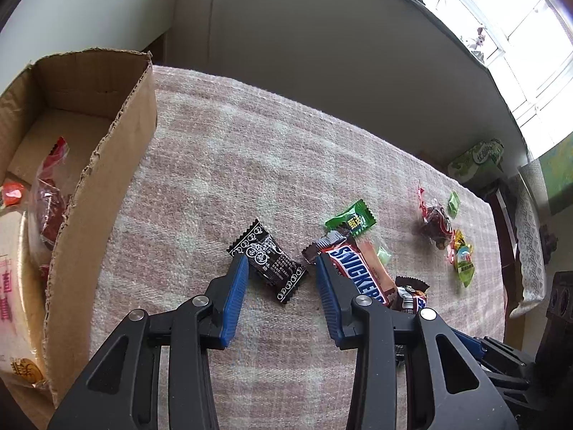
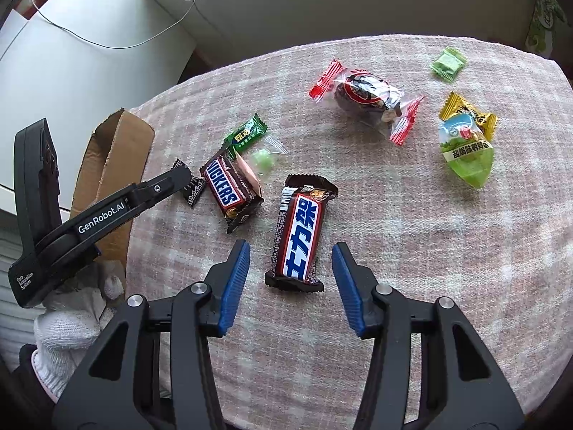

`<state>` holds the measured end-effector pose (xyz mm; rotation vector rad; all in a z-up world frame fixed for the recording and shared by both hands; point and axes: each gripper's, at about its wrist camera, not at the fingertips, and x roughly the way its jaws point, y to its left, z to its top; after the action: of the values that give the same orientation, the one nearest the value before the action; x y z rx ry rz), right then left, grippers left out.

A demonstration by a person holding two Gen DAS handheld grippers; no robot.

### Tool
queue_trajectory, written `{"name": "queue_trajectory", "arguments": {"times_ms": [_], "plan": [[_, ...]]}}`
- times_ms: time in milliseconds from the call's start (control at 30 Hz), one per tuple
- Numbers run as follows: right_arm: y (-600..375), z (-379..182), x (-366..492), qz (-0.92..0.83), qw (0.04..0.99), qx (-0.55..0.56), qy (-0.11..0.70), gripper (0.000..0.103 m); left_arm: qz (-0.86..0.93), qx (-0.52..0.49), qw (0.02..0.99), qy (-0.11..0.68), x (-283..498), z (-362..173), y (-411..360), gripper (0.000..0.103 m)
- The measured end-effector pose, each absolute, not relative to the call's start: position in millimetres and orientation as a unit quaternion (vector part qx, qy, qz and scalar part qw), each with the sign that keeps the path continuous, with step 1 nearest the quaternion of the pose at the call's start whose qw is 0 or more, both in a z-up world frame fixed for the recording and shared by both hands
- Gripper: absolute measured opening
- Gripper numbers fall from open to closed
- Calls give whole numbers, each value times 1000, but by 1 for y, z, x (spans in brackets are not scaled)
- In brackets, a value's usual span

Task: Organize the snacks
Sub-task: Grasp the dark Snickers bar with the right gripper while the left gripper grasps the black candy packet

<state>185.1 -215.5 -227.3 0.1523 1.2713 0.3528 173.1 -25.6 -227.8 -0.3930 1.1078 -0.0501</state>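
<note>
L gripper (image 1: pixel 281 268): jaws apart, straddling black candy packet (image 1: pixel 268 261), prob. lined up to pinch it.
R gripper (image 2: pixel 290 259): jaws apart either side of Snickers bar w/ Chinese label (image 2: pixel 300 237), not touching yet.
Box (image 1: pixel 107 186): cardboard, at table's left edge, some snacks already inside; likely the drop spot.
Loose snacks: 2nd Snickers (image 2: pixel 224 188), green packets, red-twist candy (image 2: pixel 365 98) lie on cloth (image 1: pixel 250 143), unsorted.

Both grippers are black plastic linkages with cut-out arms, silver round pins at the joints and ribbed blue pads (image 1: pixel 234 297). The left gripper (image 2: pixel 181 179) carries white "GenRobot.AI" lettering on its side, and a white knit glove (image 2: pixel 68 326) covers the hand.
</note>
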Motion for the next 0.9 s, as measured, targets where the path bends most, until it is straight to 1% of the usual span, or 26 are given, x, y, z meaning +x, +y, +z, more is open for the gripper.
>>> {"name": "queue_trajectory", "arguments": {"times_ms": [333, 400, 467, 567, 633, 667, 700, 900], "plan": [[-208, -237, 191, 155, 784, 46, 599, 51, -25, -108, 845, 523, 182, -233, -44, 37], [-205, -241, 193, 150, 784, 35, 602, 49, -24, -88, 849, 521, 179, -233, -46, 31], [-203, -244, 194, 148, 782, 31, 605, 48, -24, -64, 853, 518, 177, -234, -49, 28], [-196, -246, 197, 145, 785, 11, 603, 48, -26, -34, 857, 513, 178, -234, -55, 27], [-190, -247, 199, 142, 787, -10, 601, 44, -24, -12, 861, 508, 177, -235, -60, 24], [-188, -247, 200, 141, 787, -18, 601, 36, -26, -4, 863, 505, 177, -236, -62, 24], [-187, -247, 200, 141, 787, -24, 600, 31, -27, 0, 864, 503, 177, -236, -64, 23], [-193, -246, 196, 143, 790, -23, 595, 30, -33, -34, 863, 503, 175, -233, -53, 21]]}}
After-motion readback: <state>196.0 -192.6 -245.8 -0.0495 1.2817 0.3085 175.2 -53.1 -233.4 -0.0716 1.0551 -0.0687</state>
